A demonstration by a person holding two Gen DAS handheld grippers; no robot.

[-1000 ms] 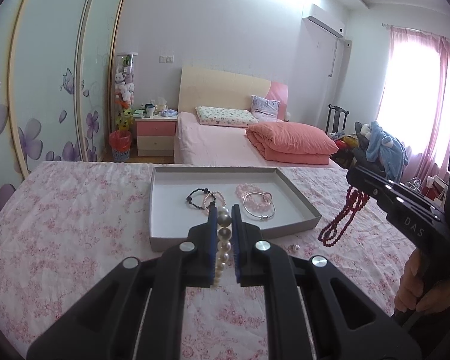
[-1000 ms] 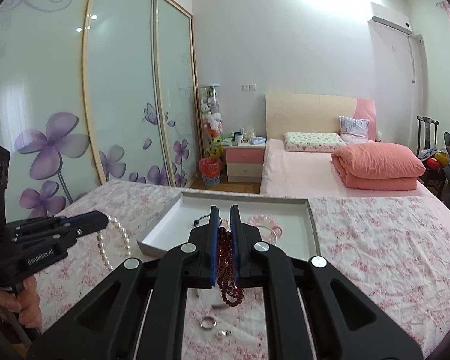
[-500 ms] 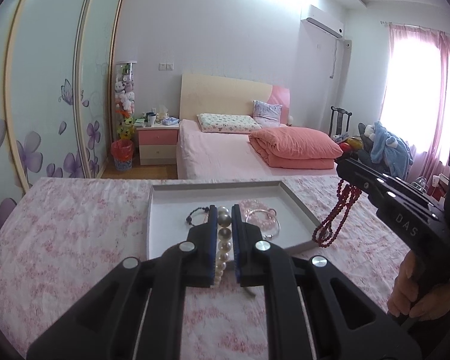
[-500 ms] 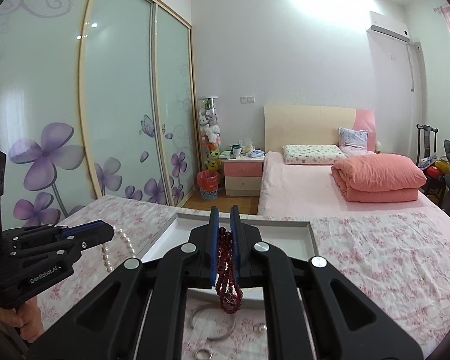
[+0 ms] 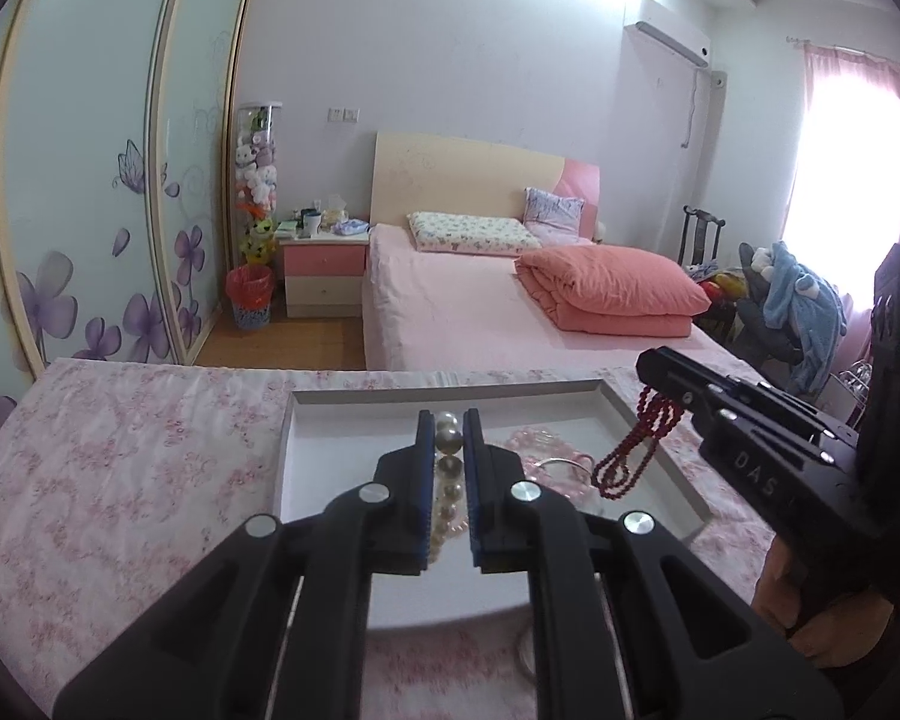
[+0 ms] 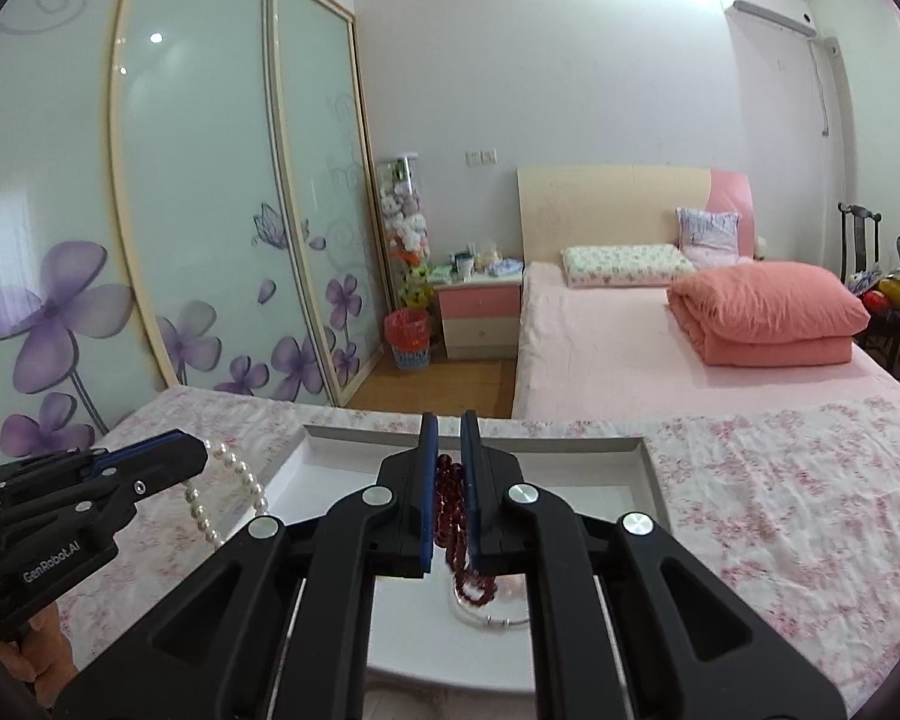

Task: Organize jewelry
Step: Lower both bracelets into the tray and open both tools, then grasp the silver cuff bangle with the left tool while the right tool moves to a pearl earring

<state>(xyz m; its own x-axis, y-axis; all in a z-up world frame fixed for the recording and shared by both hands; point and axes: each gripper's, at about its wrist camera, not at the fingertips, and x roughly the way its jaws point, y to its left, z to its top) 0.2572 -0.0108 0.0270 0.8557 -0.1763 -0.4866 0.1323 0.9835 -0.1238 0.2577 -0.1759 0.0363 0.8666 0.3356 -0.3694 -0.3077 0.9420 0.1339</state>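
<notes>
My left gripper [image 5: 449, 420] is shut on a white pearl bracelet [image 5: 447, 468] and holds it above the white tray [image 5: 450, 396]. The pearls also hang from it in the right wrist view [image 6: 222, 492], at the tray's left edge. My right gripper [image 6: 449, 426] is shut on a dark red bead strand [image 6: 459, 534] that dangles over the tray [image 6: 648, 462]. In the left wrist view the red strand [image 5: 636, 450] hangs over the tray's right side. A pink bead bracelet [image 5: 534, 441] and a silver bangle [image 5: 564, 468] lie in the tray.
The tray rests on a table with a pink floral cloth [image 5: 120, 450]. Behind it are a pink bed [image 5: 480, 300], a nightstand [image 5: 324, 276] and sliding wardrobe doors [image 6: 180, 210]. A silver bangle [image 6: 498, 621] lies under the red strand.
Both grippers have moved forward over the tray, carrying the pearls and the red strand with them. The tray now fills more of both views.
</notes>
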